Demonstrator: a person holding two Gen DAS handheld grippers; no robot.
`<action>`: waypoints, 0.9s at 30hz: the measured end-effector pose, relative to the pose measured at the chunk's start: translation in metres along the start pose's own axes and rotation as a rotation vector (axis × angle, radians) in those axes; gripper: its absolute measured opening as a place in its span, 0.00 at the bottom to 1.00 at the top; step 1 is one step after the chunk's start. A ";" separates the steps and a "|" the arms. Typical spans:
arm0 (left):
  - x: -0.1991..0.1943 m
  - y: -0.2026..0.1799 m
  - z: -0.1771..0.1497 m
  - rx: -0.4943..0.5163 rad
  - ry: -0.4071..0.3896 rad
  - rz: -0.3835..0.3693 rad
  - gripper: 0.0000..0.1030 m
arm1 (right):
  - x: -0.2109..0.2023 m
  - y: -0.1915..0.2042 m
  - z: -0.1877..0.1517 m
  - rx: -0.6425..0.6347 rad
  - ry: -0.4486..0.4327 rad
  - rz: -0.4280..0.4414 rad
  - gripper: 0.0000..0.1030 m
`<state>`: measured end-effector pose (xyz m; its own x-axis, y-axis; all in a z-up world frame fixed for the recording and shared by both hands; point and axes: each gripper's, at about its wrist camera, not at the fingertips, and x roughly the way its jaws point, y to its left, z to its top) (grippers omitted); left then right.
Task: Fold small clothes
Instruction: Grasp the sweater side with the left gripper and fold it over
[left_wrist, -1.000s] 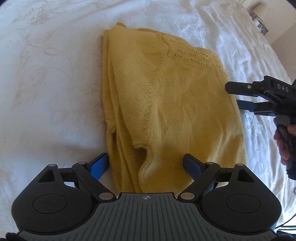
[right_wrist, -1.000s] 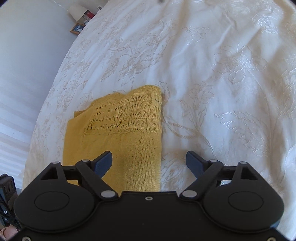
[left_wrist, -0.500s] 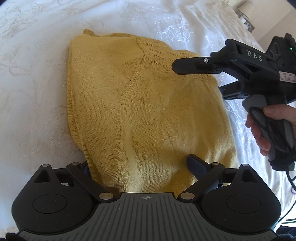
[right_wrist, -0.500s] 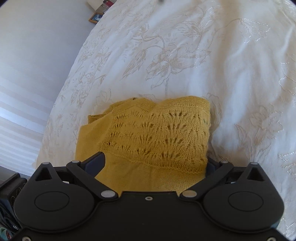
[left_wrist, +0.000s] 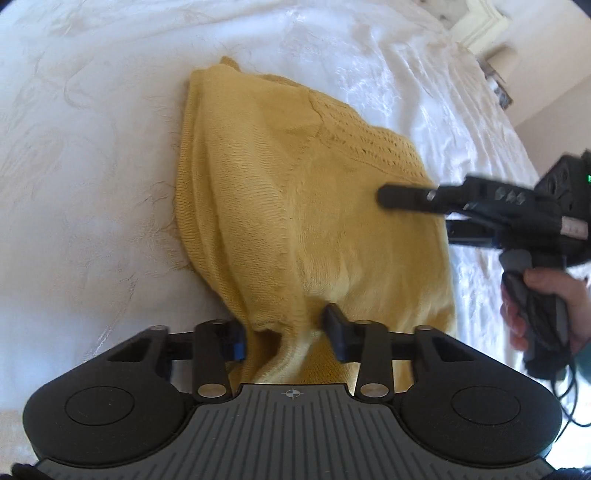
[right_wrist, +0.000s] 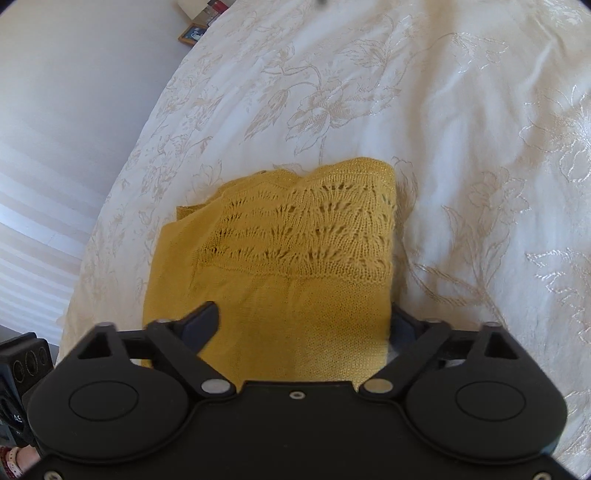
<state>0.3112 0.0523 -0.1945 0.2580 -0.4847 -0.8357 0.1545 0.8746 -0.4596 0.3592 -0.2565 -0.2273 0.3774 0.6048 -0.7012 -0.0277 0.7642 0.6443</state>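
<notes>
The bed (left_wrist: 92, 166) carries a white cover with a pale embroidered flower pattern, which fills most of both views. On it lies the yellow knitted garment (left_wrist: 295, 206), folded into a rough rectangle, with a lace-pattern band (right_wrist: 306, 229) at its far end; in the left wrist view the garment runs from 6 o'clock up toward 12 o'clock, and in the right wrist view it sits at centre, reaching down to 6 o'clock under the tool. The left gripper (left_wrist: 286, 338) is at the near hem of the garment, at 6 o'clock in its own view; its jaws stand narrow with a bunched fold of the yellow knit gathered between them and touching both fingers, so it is gripping the hem. The right gripper (right_wrist: 303, 325) is over the plain knit just below the lace band; its jaws stand wide, the left finger (right_wrist: 203, 325) resting on top of the fabric and the right finger (right_wrist: 404, 326) just beside the garment's right edge, partly hidden by it. In the left wrist view the right gripper (left_wrist: 417, 206) enters from 3 o'clock, its upper finger lying over the cloth near the lace band, and the person's right hand (left_wrist: 546, 306) wraps its handle at 4 o'clock. A small framed picture (right_wrist: 192, 34) shows near 11 o'clock in the right wrist view, beyond the bed's edge.
</notes>
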 end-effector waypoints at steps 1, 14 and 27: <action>-0.002 0.005 0.003 -0.039 0.000 -0.025 0.21 | 0.001 0.001 0.002 0.021 0.000 -0.023 0.44; -0.027 -0.060 -0.043 -0.006 0.001 -0.179 0.19 | -0.092 0.002 -0.055 0.140 -0.116 0.026 0.36; -0.001 -0.141 -0.149 0.014 0.061 -0.099 0.19 | -0.197 -0.051 -0.143 0.144 -0.070 -0.130 0.42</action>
<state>0.1472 -0.0687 -0.1734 0.1818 -0.5672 -0.8033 0.1898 0.8218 -0.5373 0.1537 -0.3825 -0.1661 0.4332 0.4825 -0.7613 0.1563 0.7916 0.5907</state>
